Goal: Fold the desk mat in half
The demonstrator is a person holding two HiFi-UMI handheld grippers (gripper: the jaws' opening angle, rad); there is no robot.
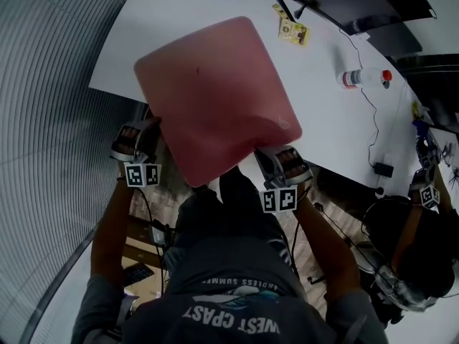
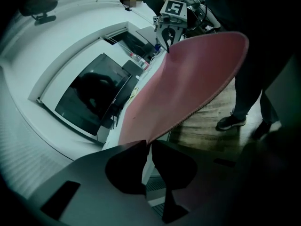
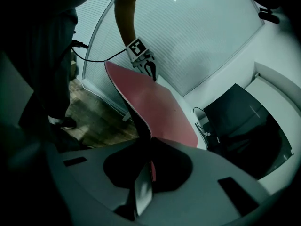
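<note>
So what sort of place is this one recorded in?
Most likely an office or lab workspace: a white desk carrying the mat and a bottle, a dark monitor, and a ribbed partition wall beside the desk.

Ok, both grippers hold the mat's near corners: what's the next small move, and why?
Probably carry the near edge up and over toward the far edge. The left gripper and right gripper are each shut on a near corner of the desk mat, that edge is raised off the white table, and no fold is made yet.
</note>
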